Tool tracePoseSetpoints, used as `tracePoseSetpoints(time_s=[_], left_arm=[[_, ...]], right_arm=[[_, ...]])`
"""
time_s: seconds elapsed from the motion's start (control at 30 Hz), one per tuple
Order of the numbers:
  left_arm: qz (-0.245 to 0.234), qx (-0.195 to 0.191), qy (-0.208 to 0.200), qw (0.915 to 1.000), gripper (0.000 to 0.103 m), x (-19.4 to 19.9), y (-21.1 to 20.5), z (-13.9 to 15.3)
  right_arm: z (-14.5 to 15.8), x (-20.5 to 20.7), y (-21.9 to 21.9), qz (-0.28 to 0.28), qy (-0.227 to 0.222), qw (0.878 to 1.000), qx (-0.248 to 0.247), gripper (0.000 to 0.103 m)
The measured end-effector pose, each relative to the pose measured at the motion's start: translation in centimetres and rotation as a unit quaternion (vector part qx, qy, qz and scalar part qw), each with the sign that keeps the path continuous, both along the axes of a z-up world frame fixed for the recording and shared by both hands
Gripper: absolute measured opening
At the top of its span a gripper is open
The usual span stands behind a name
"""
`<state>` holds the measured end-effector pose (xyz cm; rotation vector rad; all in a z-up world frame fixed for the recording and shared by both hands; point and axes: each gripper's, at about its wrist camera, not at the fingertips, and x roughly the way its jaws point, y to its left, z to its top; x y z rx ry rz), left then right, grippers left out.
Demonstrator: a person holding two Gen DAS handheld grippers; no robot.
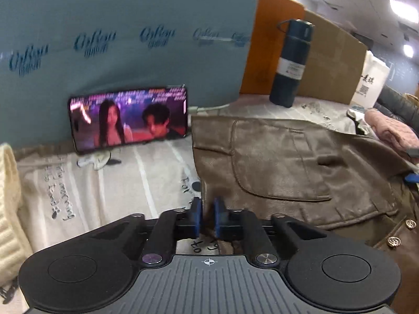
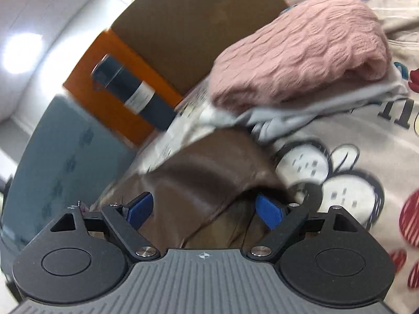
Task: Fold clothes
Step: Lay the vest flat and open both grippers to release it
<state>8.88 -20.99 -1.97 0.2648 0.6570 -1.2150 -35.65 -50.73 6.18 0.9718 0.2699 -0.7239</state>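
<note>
Our left gripper has its blue pads drawn close together, and a thin strip of the brown jacket appears to run up between them at its near left edge, so we judge it pinched there, though the contact itself is small in the left wrist view. Just ahead and to the right of this tool the jacket lies spread on the printed bedsheet, pocket flap up and metal buttons at the far right. Further ahead a phone leans against a blue foam board, and a dark flask stands beyond the jacket's far edge.

Our right gripper stands spread wide, with a raised fold of the same brown jacket lying between the pads but neither pad pressing on it. Beyond it, ahead and to the right, a pink knit sweater rests on a grey folded garment.

To do this fold well, we should close the right tool on the fold only once both layers sit squarely between the pads. The suede-like cloth looks thick and heavy, so a shallow bite may slip. We would then lift both edges together and keep them level, so the jacket folds over without dragging the sheet or nudging the stack ahead.
</note>
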Motion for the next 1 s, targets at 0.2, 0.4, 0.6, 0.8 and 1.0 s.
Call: tracePoseSetpoints(time_s=[0.2, 0.4, 0.6, 0.8, 1.0], left_arm=[[-0.041, -0.007, 0.048, 0.998, 0.002, -1.1, 1.6, -0.4], [-0.056, -0.019, 0.078, 0.9952, 0.006, -0.6, 3.1, -1.2], [-0.032, -0.045, 0.088, 0.9946, 0.057, -1.0, 6.5, -0.5], [-0.053, -0.025, 0.072, 0.9957, 0.06, -3.7, 9.5, -0.4], [-0.11, -0.023, -0.051, 0.9924, 0.005, -8.1, 9.8, -0.4]], right_arm=[[-1.1, -0.8, -3.2, -0.016, 0.001, 1.0, 0.018, 0.084], [-0.2, -0.8, -0.6, 0.036, 0.048, 0.998, -0.029, 0.086], [1.7, -1.7, 7.2, 0.085, 0.108, 0.979, -0.149, 0.088], [1.5, -1.1, 12.9, 0.153, 0.108, 0.96, -0.207, 0.091], [-0.7, 1.0, 15.1, 0.184, 0.166, 0.944, -0.217, 0.091]])
